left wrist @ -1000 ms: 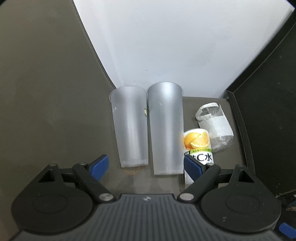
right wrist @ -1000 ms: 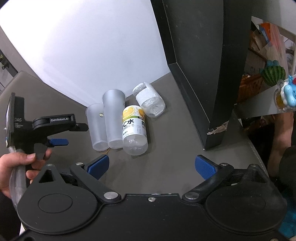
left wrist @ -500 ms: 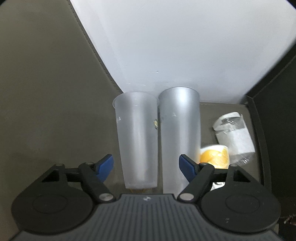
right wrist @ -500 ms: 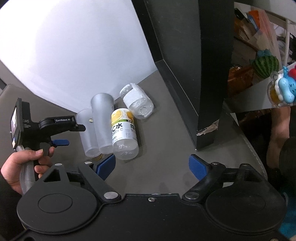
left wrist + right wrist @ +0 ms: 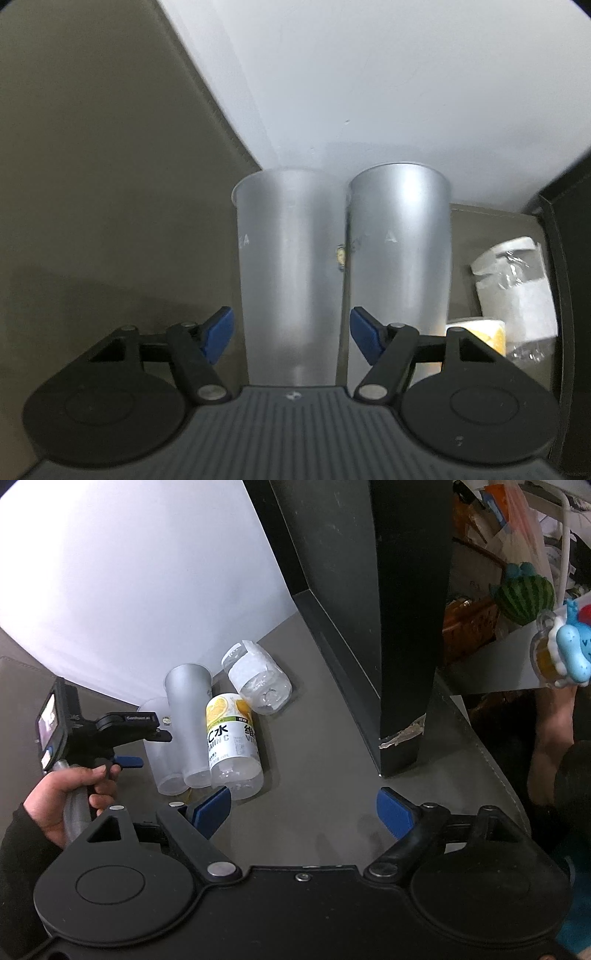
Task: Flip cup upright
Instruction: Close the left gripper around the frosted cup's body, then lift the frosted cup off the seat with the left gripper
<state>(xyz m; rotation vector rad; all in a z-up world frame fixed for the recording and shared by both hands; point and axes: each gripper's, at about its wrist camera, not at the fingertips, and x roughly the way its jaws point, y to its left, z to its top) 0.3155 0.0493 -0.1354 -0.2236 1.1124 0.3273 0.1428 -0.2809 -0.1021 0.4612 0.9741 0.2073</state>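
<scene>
Two frosted plastic cups lie side by side on the grey table, rims toward the white wall. In the left wrist view the left cup (image 5: pixel 288 273) lies between my open left gripper's (image 5: pixel 290 332) blue pads, which flank its base end without touching. The right cup (image 5: pixel 400 251) lies just outside the right pad. In the right wrist view both cups (image 5: pixel 188 731) show, with the left gripper (image 5: pixel 127 762) over the nearer one. My right gripper (image 5: pixel 303 810) is open and empty above the table.
A lemon drink bottle (image 5: pixel 231 744) lies against the right cup. A clear bottle (image 5: pixel 256 683) with a white label lies behind it. A black panel (image 5: pixel 369 627) stands to the right. A white wall is at the back.
My left gripper has moved forward and left, so the left cup now sits between its pads. Its jaws have narrowed slightly. The right gripper has drifted a little.
</scene>
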